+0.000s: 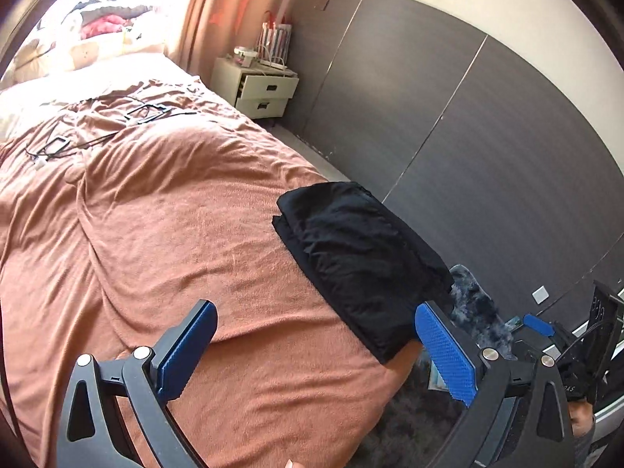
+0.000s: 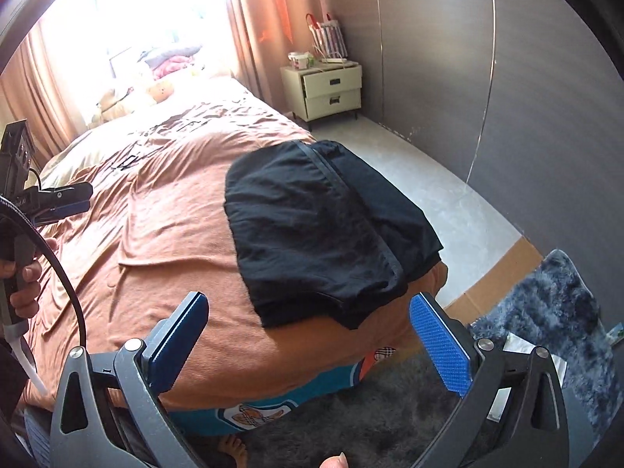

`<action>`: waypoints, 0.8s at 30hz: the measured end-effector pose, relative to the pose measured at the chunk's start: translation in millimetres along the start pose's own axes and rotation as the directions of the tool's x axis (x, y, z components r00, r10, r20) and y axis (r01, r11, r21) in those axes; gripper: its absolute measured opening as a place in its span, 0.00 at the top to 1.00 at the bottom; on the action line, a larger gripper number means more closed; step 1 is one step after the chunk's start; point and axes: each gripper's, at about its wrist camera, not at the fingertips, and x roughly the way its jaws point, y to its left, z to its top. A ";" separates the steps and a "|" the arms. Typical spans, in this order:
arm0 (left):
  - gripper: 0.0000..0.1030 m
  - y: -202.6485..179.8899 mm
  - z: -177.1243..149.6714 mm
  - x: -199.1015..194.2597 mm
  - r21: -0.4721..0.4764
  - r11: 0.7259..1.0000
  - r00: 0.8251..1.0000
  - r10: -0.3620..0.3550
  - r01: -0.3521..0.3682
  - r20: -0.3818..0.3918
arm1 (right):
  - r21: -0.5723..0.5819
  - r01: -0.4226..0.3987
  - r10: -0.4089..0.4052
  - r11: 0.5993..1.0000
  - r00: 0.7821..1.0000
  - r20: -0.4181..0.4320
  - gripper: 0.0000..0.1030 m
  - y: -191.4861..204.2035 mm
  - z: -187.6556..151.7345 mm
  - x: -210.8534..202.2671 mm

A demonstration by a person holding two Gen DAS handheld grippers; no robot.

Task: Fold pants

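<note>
On the left, the left gripper [image 1: 314, 345] is seen with its fingers [image 1: 187, 351] spread wide over the bed [image 1: 163, 234], and nothing is held between them. Further right, the pants [image 1: 358, 257] are found lying in a compact black stack near the bed's corner edge, several layers being visible along the near side. The right gripper [image 2: 308, 337] is likewise held wide apart and empty, just short of the pants [image 2: 319, 226]. The folding is judged essentially finished; at most a little straightening of the uneven edges may be left.
</note>
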 end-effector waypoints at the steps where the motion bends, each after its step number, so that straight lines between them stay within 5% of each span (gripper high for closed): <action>1: 0.01 -1.5 -2.1 -7.8 0.003 1.000 1.000 0.003 -0.003 0.007 | 0.000 -0.001 0.001 1.000 1.000 0.007 0.00 2.2 -1.5 -7.5; 24: 0.00 -20.0 -65.3 -183.2 0.064 0.997 0.981 0.034 -0.047 0.190 | -0.082 -0.065 0.077 0.995 0.985 0.157 0.00 77.9 -35.8 -111.2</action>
